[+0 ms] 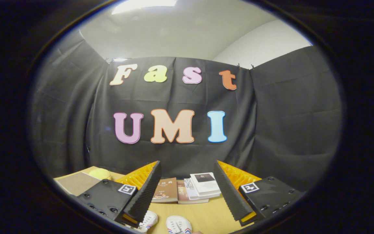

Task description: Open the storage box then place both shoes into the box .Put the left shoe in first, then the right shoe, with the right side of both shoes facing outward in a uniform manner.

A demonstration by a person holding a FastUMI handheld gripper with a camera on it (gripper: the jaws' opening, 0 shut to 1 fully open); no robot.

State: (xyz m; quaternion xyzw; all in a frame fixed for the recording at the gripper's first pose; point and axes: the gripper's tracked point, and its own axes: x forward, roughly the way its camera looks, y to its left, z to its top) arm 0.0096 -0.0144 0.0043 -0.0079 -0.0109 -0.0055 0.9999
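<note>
Ribbed fingers [148, 191] spread wide, white shoes [162, 223] below, flat books [187, 190] beyond

We see a wooden table [206, 217] with a light, yellowish top. At the far side of the table, close to the black cloth wall [287, 130], lie some books [187, 190]. One brown book [166, 191] lies flat. Next to it sits a small pile of books, and the top one is a white book [205, 182] with a dark picture on its cover. Off to one side rests a flat brown board [76, 182]. Just behind the board sits something soft and yellow [100, 174]; we cannot tell what it is. Above the cloth we see a pale wall [174, 32].
</note>
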